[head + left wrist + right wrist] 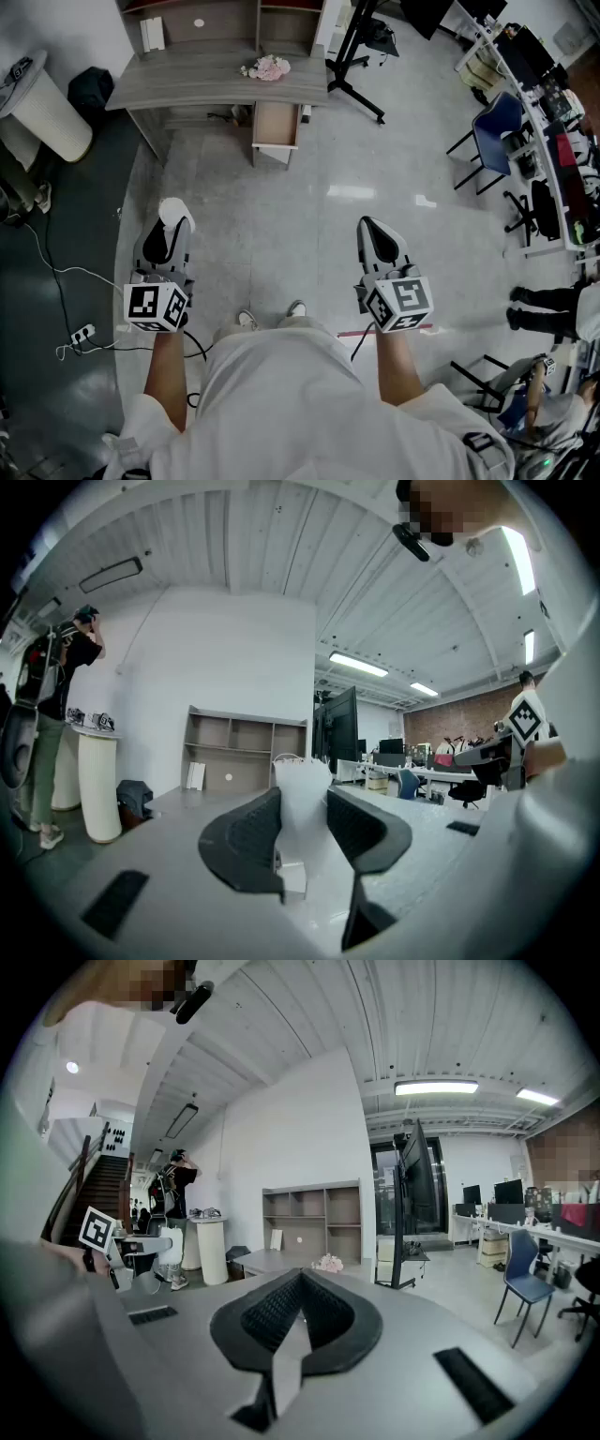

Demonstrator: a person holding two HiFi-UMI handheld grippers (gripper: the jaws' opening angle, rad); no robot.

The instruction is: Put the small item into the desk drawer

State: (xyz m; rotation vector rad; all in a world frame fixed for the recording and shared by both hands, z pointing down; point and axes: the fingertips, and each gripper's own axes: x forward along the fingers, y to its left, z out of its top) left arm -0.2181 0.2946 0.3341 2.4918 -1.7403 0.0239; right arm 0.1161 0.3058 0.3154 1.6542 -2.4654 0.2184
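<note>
Here the left gripper (pixel 303 801) was closed on the small white item (pixel 301 782). Its jaws stood fairly wide, with both dark pads pressed against the item's sides, and the item's top rose above the jaw tips. The right gripper (pixel 300 1285) was fully closed, its two jaws meeting at the tips with nothing between them. The person held both grippers out in front of the body, side by side over the pale floor (pixel 337 211). Both were well apart from the grey counter (pixel 187 82) at the far end of the room. Under the counter's right part the drawer (pixel 276 123) stood pulled open. A bunch of pink flowers (pixel 268 67) lay on the counter top just behind the drawer, and an open shelf unit (pixel 211 19) rose at the counter's back
</note>
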